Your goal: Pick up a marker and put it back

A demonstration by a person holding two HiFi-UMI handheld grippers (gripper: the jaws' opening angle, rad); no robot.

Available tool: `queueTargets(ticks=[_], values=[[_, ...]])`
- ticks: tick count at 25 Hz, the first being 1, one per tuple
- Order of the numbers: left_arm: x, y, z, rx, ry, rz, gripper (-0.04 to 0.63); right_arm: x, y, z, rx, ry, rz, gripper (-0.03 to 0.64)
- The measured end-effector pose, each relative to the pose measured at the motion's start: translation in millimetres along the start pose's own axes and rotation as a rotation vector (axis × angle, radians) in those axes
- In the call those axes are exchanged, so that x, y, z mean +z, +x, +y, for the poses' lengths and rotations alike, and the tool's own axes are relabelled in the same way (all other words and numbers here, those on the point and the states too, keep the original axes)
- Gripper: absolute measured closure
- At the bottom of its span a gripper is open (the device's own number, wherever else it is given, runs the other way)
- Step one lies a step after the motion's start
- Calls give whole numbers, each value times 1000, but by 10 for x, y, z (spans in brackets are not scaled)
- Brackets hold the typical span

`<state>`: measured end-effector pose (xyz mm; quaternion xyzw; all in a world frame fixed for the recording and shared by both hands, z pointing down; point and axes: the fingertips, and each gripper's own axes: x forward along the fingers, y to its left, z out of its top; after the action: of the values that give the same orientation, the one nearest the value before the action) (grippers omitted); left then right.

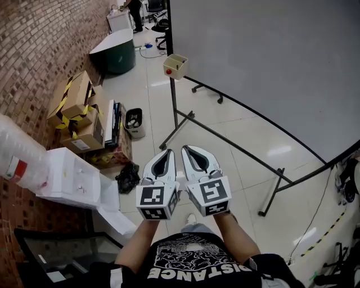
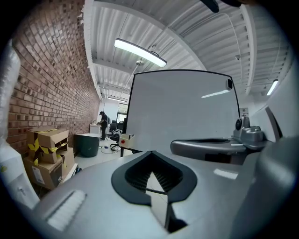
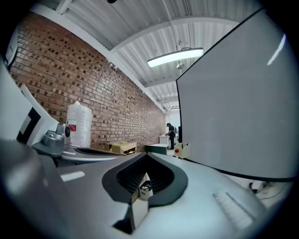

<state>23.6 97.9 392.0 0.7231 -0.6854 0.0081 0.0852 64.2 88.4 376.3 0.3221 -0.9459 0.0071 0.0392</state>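
Observation:
No marker shows in any view. My left gripper and right gripper are held side by side at waist height, pointing forward over the tiled floor. Both are shut, jaws pressed together with nothing between them. Ahead and to the right stands a large whiteboard on a black wheeled stand. A small cream box with a red dot hangs at its near left corner. The left gripper view shows the whiteboard and the cream box. Past the right gripper, that view holds the board and box.
Cardboard boxes line the brick wall at left, with a small bin, a black bag and a white foam block. The stand's legs reach across the floor. A dark round table and a person are far back.

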Motion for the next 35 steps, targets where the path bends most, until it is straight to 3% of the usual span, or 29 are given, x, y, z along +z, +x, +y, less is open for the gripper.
queueTargets(ticks=[19, 35], values=[[154, 962, 283, 23, -3, -23, 589, 20, 852, -602, 41, -13, 3, 617], [344, 2190, 893, -47, -8, -17, 589, 12, 2029, -1221, -31, -26, 28, 617]])
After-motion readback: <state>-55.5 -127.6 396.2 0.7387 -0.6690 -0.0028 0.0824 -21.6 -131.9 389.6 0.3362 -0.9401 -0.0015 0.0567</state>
